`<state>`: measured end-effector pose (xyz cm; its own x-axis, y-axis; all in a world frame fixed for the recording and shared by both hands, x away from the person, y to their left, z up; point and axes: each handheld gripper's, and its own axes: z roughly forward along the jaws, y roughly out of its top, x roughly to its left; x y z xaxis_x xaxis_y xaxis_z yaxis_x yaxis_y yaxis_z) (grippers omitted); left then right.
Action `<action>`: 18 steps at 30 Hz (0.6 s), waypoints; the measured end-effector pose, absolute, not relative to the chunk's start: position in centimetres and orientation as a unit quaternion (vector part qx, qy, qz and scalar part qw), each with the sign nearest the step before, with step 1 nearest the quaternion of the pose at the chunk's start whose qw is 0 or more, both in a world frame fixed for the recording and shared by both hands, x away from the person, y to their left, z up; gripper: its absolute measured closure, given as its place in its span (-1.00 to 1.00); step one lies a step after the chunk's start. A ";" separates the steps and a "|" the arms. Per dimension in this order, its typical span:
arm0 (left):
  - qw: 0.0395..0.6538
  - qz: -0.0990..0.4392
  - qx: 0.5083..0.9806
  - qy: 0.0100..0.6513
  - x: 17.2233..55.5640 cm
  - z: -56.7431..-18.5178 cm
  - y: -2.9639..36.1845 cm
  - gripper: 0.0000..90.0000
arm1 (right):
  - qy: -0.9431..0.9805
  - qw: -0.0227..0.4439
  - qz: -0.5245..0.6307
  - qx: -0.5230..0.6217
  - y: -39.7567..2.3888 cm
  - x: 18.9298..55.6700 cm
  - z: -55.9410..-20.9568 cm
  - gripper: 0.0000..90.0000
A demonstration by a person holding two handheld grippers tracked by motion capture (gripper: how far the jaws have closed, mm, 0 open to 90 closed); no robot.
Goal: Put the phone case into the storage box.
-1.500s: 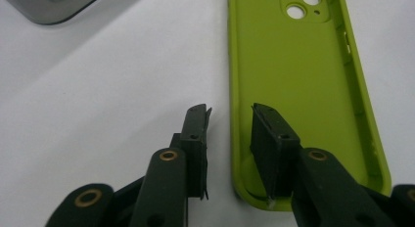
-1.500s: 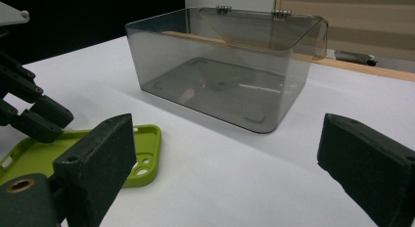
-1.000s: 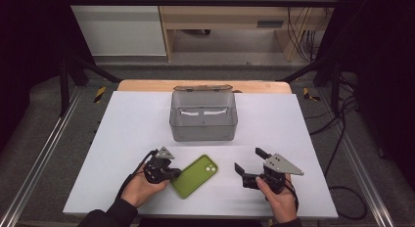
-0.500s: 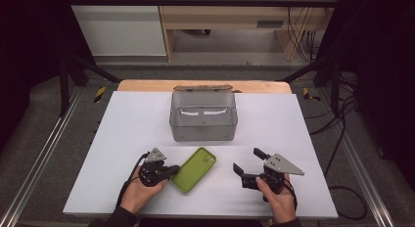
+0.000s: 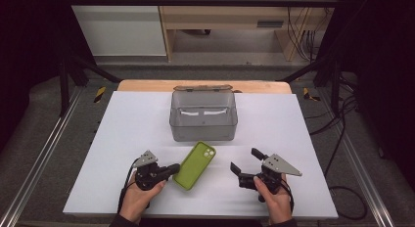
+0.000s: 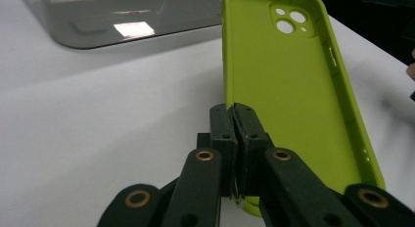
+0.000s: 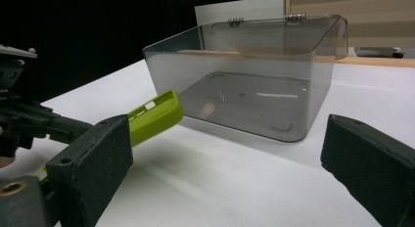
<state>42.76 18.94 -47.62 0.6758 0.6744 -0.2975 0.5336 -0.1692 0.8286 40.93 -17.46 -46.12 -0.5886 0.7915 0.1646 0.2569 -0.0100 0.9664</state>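
Observation:
A lime-green phone case [image 5: 195, 159] lies open side up in front of the clear box, its camera end [image 6: 288, 19] pointing toward the box. My left gripper [image 5: 171, 169] is shut on the case's left side wall near its near end [image 6: 234, 112]. In the right gripper view the case [image 7: 156, 112] slants up off the table, with the left gripper [image 7: 29, 120] behind it. My right gripper [image 5: 244, 159] rests to the right of the case, apart from it, jaws wide open with nothing between them [image 7: 227, 134].
A clear grey plastic box [image 5: 203, 117] with its hinged lid tipped back stands mid-table, just beyond the case [image 6: 122, 21] [image 7: 254, 90]. The white tabletop [image 5: 122, 124] spreads to both sides. Metal rails run along the table's left and right edges.
The left hand has shifted slightly left, and the gripped case has swung so that its far end points more toward the box. The right gripper has stayed put.

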 end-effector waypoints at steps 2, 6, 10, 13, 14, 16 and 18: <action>0.509 0.080 0.763 0.390 42.4 -47.5 18.6 0.96 | 0.668 0.227 0.591 0.390 -17.1 40.7 -46.1 -0.88; 0.509 0.097 0.759 0.393 42.1 -47.5 18.9 0.96 | 0.669 0.232 0.591 0.385 -16.8 40.4 -46.1 -0.89; 0.514 0.108 0.751 0.401 42.0 -47.5 19.5 0.96 | 0.664 0.222 0.594 0.396 -16.6 40.4 -46.1 -0.88; 0.515 0.116 0.746 0.405 42.0 -47.4 19.9 0.96 | 0.667 0.220 0.591 0.397 -16.3 40.5 -45.8 -0.89; 0.516 0.119 0.744 0.407 42.1 -47.4 20.1 0.96 | 0.667 0.219 0.590 0.398 -16.1 40.5 -45.7 -0.89; 0.521 0.122 0.736 0.415 42.1 -47.5 20.5 0.96 | 0.667 0.212 0.592 0.401 -15.7 40.6 -45.6 -0.90; 0.531 0.120 0.722 0.427 42.1 -47.5 21.1 0.96 | 0.667 0.209 0.593 0.399 -15.2 40.6 -45.4 -0.89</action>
<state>42.10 21.09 -47.45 0.6056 0.7448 -0.2802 0.4896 -0.0712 0.8690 40.57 -15.21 -45.38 -0.5936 0.7808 0.1948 0.2849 -0.0225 0.9583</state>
